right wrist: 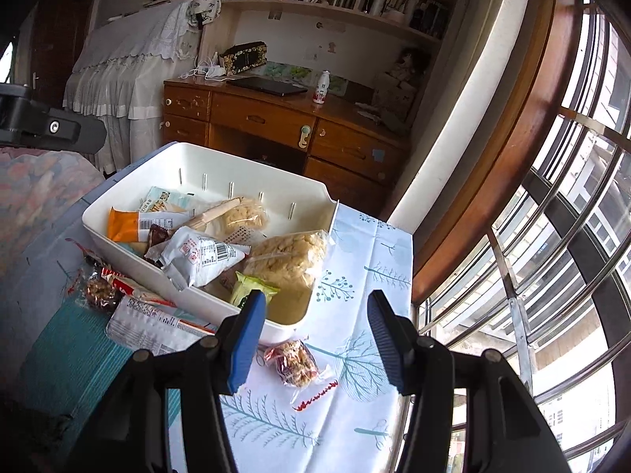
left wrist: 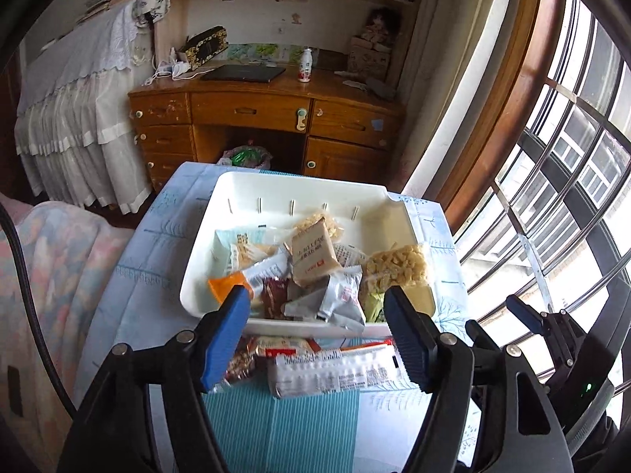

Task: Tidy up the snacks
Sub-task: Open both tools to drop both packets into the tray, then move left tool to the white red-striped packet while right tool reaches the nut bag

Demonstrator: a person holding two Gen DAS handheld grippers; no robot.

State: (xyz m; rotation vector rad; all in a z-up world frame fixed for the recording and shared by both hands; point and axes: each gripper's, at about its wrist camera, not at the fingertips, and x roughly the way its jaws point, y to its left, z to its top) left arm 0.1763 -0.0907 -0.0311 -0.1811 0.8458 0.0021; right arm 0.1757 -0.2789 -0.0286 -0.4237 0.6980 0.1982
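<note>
From the left wrist camera, the left gripper (left wrist: 319,315) hangs over the near edge of a white rectangular plastic bin (left wrist: 276,189) that stands on a table covered with a pale blue tree-print cloth (left wrist: 157,236). Its jaws stand well apart with nothing between them. The bin holds a heap of wrapped snacks: a tan square biscuit packet (left wrist: 313,254) on top, a silver foil packet (left wrist: 343,299) in front of it, an orange-and-white wrapper (left wrist: 232,283) at the left and a clear bag of pale yellow puffed pieces (left wrist: 396,266) at the right. On the cloth just in front of the bin lie a long white printed packet (left wrist: 335,374) and a clear-wrapped nut bar (left wrist: 240,362). The right gripper (left wrist: 524,315) shows at the right edge. Behind stand a wooden desk (left wrist: 256,106) and a window (left wrist: 552,157).

From the right wrist camera, the right gripper (right wrist: 315,323) hovers over the cloth (right wrist: 355,414) beside the bin's (right wrist: 236,161) near right corner, jaws parted and empty. A clear-wrapped brown nut cluster (right wrist: 295,362) lies on the cloth just below the jaws, outside the bin. The bag of puffed pieces (right wrist: 292,260) and a small green packet (right wrist: 252,287) sit in the bin's near corner, the silver foil packet (right wrist: 201,254) leaning over its front wall. The long white packet (right wrist: 154,319) and another nut bar (right wrist: 100,291) lie on the cloth to the left.
</note>
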